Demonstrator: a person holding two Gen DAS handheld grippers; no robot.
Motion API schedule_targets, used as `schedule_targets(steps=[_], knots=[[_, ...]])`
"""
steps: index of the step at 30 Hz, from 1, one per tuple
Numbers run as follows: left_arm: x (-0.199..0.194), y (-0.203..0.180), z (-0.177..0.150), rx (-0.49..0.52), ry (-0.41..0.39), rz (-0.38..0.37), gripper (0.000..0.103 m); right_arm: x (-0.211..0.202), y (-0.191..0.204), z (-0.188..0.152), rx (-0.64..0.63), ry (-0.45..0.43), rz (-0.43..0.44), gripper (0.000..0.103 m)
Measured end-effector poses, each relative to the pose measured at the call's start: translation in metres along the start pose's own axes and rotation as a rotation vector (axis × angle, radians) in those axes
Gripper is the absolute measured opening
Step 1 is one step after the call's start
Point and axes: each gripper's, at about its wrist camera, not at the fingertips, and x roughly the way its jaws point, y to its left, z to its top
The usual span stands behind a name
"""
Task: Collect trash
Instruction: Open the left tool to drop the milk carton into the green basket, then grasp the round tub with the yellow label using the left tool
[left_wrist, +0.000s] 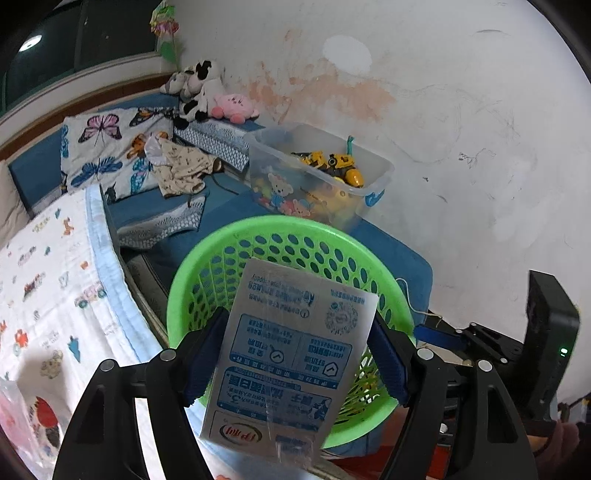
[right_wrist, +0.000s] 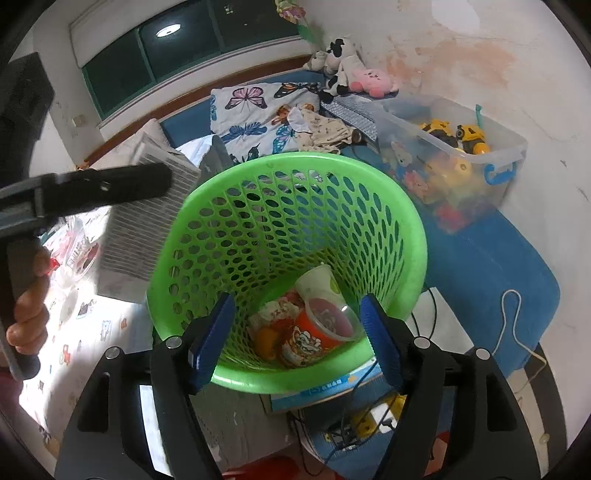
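Note:
A grey milk carton (left_wrist: 288, 350) with blue print sits between the blue pads of my left gripper (left_wrist: 297, 317), which is shut on it. The carton hangs just in front of and above the near rim of a green perforated basket (left_wrist: 258, 225). In the right wrist view the same carton (right_wrist: 147, 221) is at the basket's left rim, under one black finger (right_wrist: 110, 188) of the left gripper. My right gripper (right_wrist: 297, 302) stands open over the basket (right_wrist: 417, 229), nothing between its pads. Inside lie a white paper cup (right_wrist: 317, 282), an orange printed cup (right_wrist: 314, 339) and a wrapper (right_wrist: 275, 314).
A clear toy bin (right_wrist: 480, 147) stands behind the basket on a blue mat against the stained wall. The bed with a printed blanket (left_wrist: 55, 295) lies to the left. Cables (right_wrist: 513, 325) trail on the floor at the right. A hand (right_wrist: 29, 317) grips the left tool's handle.

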Motion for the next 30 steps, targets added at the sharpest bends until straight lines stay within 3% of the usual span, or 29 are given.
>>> schedule_targets(steps=[3,15,21,30], knots=[[0.005,0.0,-0.001,-0.018,0.008,-0.013,0.078,-0.003,0.0,-0.001,0.001,-0.005,0.0,0.072],[-0.039,0.019,-0.035,-0.06,-0.035,0.008,0.082,-0.007,0.022,-0.006,-0.034,-0.01,0.037,0.077],[-0.069,0.044,-0.063,-0.118,-0.061,0.066,0.084,-0.008,0.045,-0.007,-0.067,-0.013,0.071,0.08],[-0.125,0.101,-0.12,-0.262,-0.101,0.232,0.088,-0.006,0.086,-0.003,-0.133,-0.013,0.133,0.083]])
